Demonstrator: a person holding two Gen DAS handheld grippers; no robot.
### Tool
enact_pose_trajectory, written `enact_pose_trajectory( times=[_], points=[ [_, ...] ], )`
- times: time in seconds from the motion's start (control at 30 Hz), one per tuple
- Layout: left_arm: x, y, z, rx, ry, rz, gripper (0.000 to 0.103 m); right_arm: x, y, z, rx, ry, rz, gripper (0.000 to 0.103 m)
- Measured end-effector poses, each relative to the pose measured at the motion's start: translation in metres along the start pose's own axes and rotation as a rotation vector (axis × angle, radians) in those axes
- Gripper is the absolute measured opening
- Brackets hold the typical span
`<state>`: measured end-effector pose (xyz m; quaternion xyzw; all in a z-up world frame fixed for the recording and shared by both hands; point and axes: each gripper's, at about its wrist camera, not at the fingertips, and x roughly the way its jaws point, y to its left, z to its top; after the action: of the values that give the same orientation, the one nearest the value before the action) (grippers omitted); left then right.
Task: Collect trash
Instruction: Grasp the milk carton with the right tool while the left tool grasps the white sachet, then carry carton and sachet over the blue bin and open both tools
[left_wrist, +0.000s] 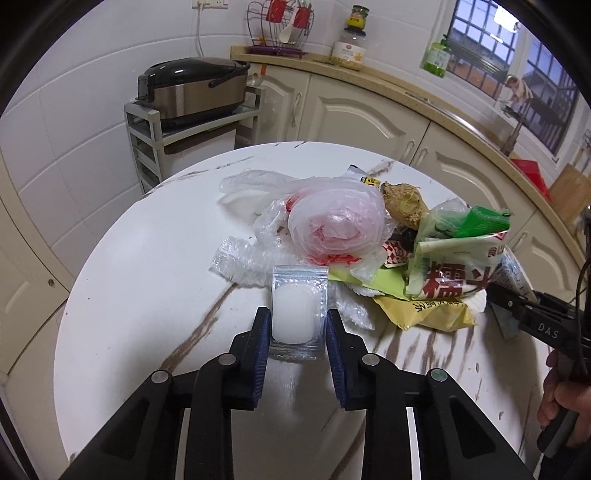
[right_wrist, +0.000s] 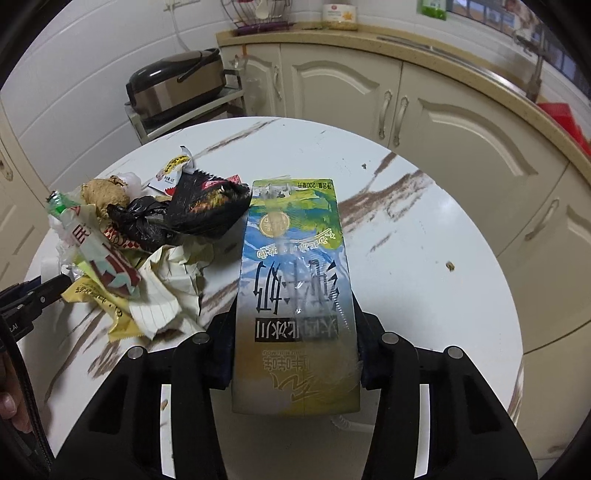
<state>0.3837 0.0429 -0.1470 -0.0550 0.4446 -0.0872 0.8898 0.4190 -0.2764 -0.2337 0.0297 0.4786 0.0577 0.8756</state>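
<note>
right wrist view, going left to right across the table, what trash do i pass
green wrapper → ginger → black bag → milk carton, which sits between the fingers of the right tool

"DAS" on the right claw's arm; "200" on the milk carton.

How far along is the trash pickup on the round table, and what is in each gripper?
Early. No bin or bag of collected trash shows, so nothing looks done. In hand: the right gripper is clamped on the milk carton; the left gripper brackets a clear packet, though contact is unclear. Left: the pile of wrappers, plastic bags, the ginger root and crumpled paper on the table.
</note>
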Motion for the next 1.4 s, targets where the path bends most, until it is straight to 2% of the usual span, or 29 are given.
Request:
enact_pose_trajectory(
  times=[0.37, 0.7, 1.07, 1.23, 1.4],
  points=[
    [-0.028, -0.001, -0.017, 0.002, -0.023, -0.015, 0.025, -0.021, -0.014, -0.016, 0.040, -0.015, 0.023, 0.045],
    [-0.085, -0.039, -0.032, 0.060, -0.110, -0.035, 0.025, -0.061, -0.030, -0.027, 0.087, -0.093, 0.074, 0.045],
    [-0.125, -0.132, -0.036, 0.211, -0.170, -0.124, 0.025, -0.131, -0.069, -0.041, 0.155, -0.234, 0.111, 0.045],
    [-0.127, -0.190, -0.037, 0.300, -0.180, -0.179, 0.026, -0.164, -0.102, -0.056, 0.200, -0.295, 0.091, 0.045],
    [-0.118, -0.251, -0.042, 0.395, -0.161, -0.253, 0.026, -0.191, -0.150, -0.076, 0.267, -0.335, 0.033, 0.045]
  ],
)
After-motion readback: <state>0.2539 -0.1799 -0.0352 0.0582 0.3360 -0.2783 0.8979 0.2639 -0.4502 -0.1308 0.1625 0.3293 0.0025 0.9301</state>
